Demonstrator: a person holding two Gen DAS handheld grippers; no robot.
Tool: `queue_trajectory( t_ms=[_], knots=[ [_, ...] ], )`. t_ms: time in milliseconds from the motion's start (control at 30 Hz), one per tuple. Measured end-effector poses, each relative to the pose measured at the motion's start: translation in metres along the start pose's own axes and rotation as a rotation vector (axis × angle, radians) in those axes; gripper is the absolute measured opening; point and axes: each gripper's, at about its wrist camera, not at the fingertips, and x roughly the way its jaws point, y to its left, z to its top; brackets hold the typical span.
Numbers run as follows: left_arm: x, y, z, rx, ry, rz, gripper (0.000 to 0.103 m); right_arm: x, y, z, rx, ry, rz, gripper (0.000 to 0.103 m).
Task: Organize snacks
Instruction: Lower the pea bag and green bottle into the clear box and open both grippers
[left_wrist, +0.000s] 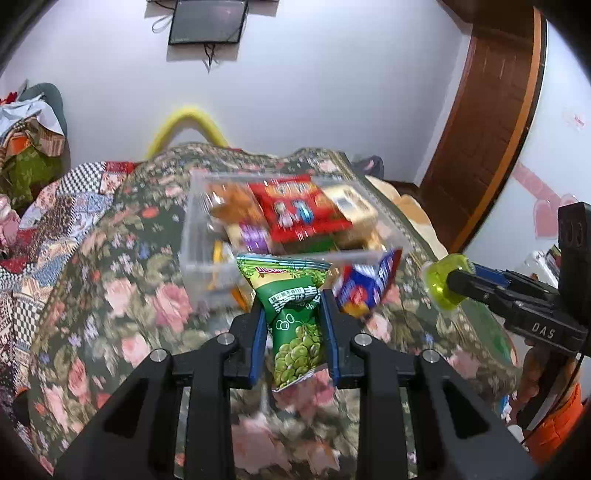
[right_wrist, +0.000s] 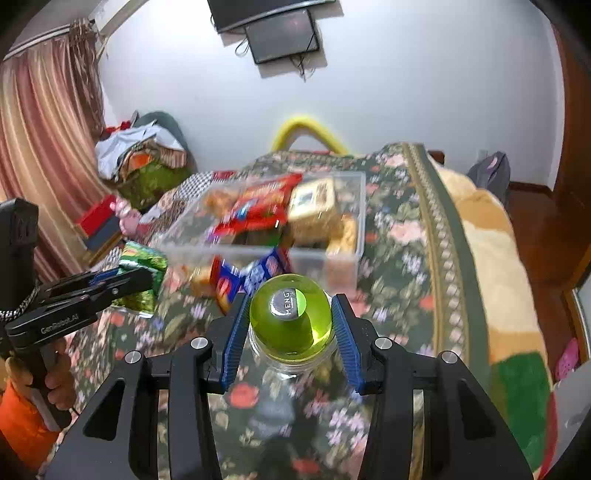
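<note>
Mostly done: clear box (left_wrist: 207, 236) on the bed (left_wrist: 110, 295) already full of snacks. Left gripper (left_wrist: 293, 321) jaws clamped on green pea packet (left_wrist: 295, 325), right gripper (right_wrist: 290, 328) jaws on green jelly cup (right_wrist: 291, 325). Blue packet (left_wrist: 369, 284) beside the box still left.

Green pea snack packet (left_wrist: 295, 314), upright, crumpled; green jelly cup (right_wrist: 290, 321); clear snack-filled box (left_wrist: 195, 229) at 12 o'clock; blue packet (left_wrist: 369, 284) leaning.

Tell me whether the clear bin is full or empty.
Nearly full: the clear bin holds a red packet and several other snacks, piled to its rim.
</note>
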Motion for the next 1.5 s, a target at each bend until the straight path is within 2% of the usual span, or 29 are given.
queue_trajectory(
  t_ms=[300,500,800,1167,1267,1433,1500],
  knots=[
    [0.014,0.02,0.037,-0.007,-0.054,0.059,0.027,0.004,-0.01,0.045,-0.008,-0.09,-0.051,0.042],
    [0.038,0.033,0.054,-0.001,-0.054,0.111,0.027,0.019,-0.013,0.072,-0.02,-0.116,-0.076,0.042],
    [0.074,0.05,0.06,-0.013,-0.022,0.14,0.027,0.071,-0.028,0.101,-0.019,-0.069,-0.128,0.042],
    [0.092,0.051,0.059,0.021,0.004,0.152,0.028,0.112,-0.038,0.109,-0.022,0.003,-0.184,0.042],
    [0.093,0.051,0.058,0.02,0.016,0.149,0.031,0.112,-0.036,0.108,-0.029,0.019,-0.162,0.042],
    [0.088,0.051,0.054,-0.002,0.021,0.129,0.05,0.113,-0.026,0.106,-0.07,0.048,-0.128,0.042],
    [0.083,0.049,0.053,0.008,0.018,0.126,0.052,0.118,-0.02,0.102,-0.088,0.078,-0.118,0.042]
  ],
)
